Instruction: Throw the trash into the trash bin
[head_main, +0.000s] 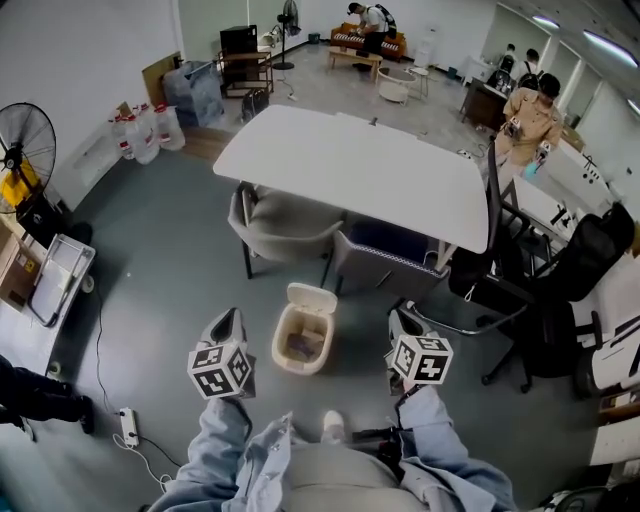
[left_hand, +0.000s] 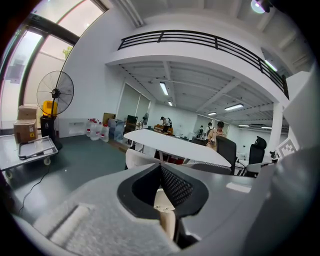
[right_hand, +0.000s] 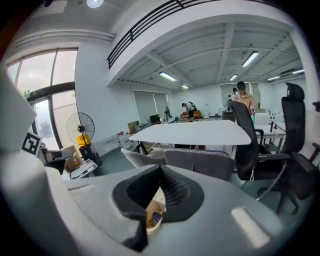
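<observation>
The head view is taken from above and is directed steeply downward, so the trash bin (head_main: 303, 342) on the floor and the white table (head_main: 355, 170) beyond it are seen from some distance. The left gripper (head_main: 229, 320) and the right gripper (head_main: 401, 320) are shown close to that camera, near the lower edge. In each gripper view the room is seen from low down and almost level, along the gripper's own jaws, which lie very near the lens. The bin, the table and the grey chairs (head_main: 290, 225) are shared by all three views.
</observation>
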